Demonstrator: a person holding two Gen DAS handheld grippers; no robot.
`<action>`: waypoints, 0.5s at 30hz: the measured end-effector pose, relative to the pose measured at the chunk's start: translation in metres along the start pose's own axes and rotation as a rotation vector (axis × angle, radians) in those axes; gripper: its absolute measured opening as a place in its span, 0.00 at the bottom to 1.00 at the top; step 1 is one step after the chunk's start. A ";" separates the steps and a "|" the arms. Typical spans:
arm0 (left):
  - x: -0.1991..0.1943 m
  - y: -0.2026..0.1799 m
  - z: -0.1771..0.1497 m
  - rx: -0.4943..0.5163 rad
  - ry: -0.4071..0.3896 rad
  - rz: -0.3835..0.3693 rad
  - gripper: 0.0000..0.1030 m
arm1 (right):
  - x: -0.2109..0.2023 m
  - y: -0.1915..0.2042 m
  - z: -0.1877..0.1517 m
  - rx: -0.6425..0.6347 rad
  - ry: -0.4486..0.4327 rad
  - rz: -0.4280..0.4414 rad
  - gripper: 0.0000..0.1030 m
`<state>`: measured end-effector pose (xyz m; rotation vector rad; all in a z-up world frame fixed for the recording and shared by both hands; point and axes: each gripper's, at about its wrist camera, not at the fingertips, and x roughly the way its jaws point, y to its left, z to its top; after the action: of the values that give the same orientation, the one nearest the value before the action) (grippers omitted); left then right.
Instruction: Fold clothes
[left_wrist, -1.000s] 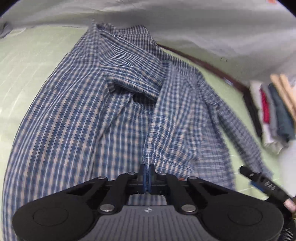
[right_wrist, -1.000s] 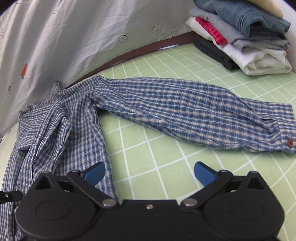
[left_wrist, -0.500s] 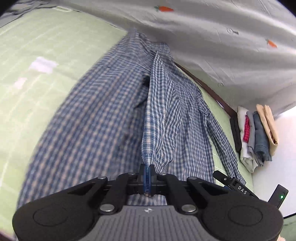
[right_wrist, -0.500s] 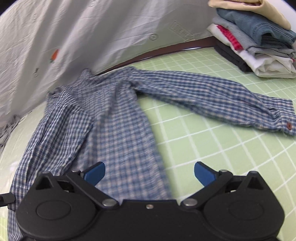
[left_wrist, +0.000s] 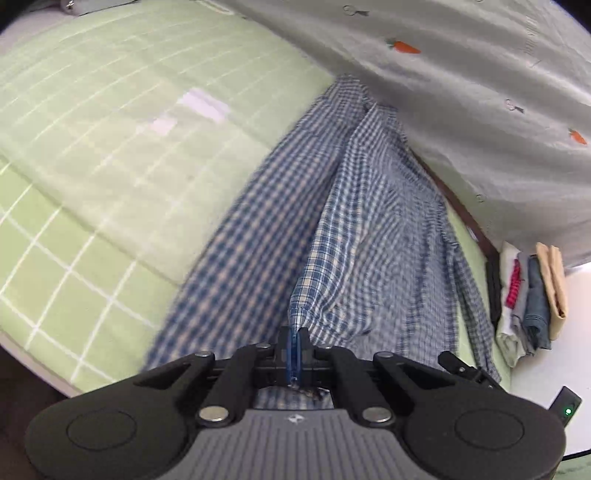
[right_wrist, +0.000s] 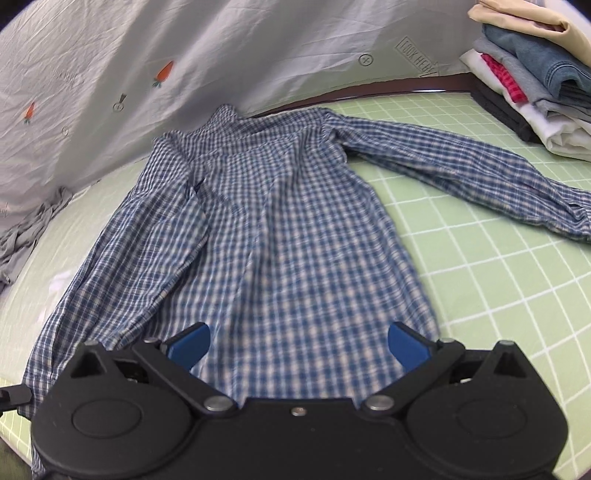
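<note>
Your left gripper (left_wrist: 294, 350) pinches the shirt (right_wrist: 280, 229) hem just ahead; your right gripper (right_wrist: 297, 345) hovers wide over it. Pull harder and the thin edge may slip free.

Between my left gripper's (left_wrist: 294, 352) closed pads I feel thin woven cloth: the shirt (right_wrist: 280, 236), soft blue-and-white check, lightly creased and matt. My right gripper (right_wrist: 298, 345) is matt black plastic with smooth blue pads (right_wrist: 406, 345) and dull metal pivot pins. Beneath my jaws the mat (right_wrist: 498, 280) looks smooth, pale green with white grid lines. Beyond it hangs a wrinkled grey cloth sheet (right_wrist: 221, 48). Ahead to my right sits a stack of folded clothes (right_wrist: 528, 74), denim among them.
</note>
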<state>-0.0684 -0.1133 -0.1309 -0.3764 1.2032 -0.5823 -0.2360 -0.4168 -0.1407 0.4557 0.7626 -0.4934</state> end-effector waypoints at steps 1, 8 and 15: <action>0.001 0.002 0.000 0.001 0.006 0.009 0.02 | -0.001 0.003 -0.002 -0.003 0.004 -0.002 1.00; 0.015 0.016 0.004 0.019 0.079 0.099 0.04 | -0.002 0.009 -0.009 0.012 0.017 -0.036 1.00; 0.010 0.012 0.012 0.050 0.043 0.118 0.08 | -0.001 0.015 -0.009 0.002 0.023 -0.054 1.00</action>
<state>-0.0515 -0.1102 -0.1416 -0.2498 1.2407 -0.5190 -0.2322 -0.3998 -0.1426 0.4442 0.7984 -0.5395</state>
